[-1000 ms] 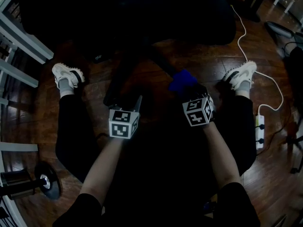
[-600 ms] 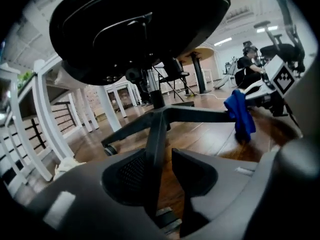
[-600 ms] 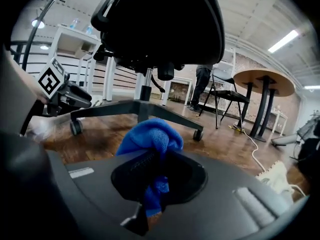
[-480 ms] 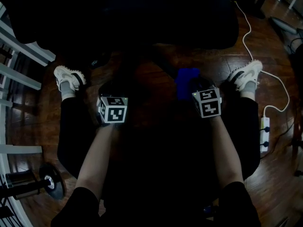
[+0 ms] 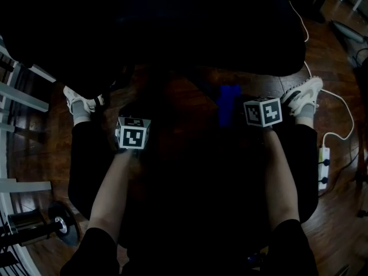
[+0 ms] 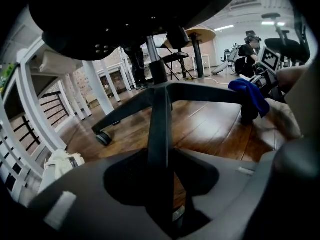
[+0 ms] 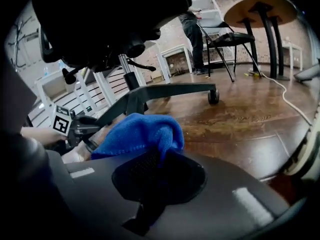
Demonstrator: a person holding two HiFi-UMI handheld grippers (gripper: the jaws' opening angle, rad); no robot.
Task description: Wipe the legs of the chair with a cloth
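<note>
Cloth (image 7: 135,134) ready, leg wiping seemingly near start.
Right gripper (image 7: 157,176) clamped on cloth; left gripper (image 6: 162,194) just opening, astride 1 chair leg (image 6: 160,119); other legs likely unwiped.

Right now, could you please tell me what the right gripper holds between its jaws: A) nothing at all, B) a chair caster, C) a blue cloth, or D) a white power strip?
C: in the right gripper view, the right gripper has its jaws closed on the blue cloth, which bunches out in front of them.
</note>
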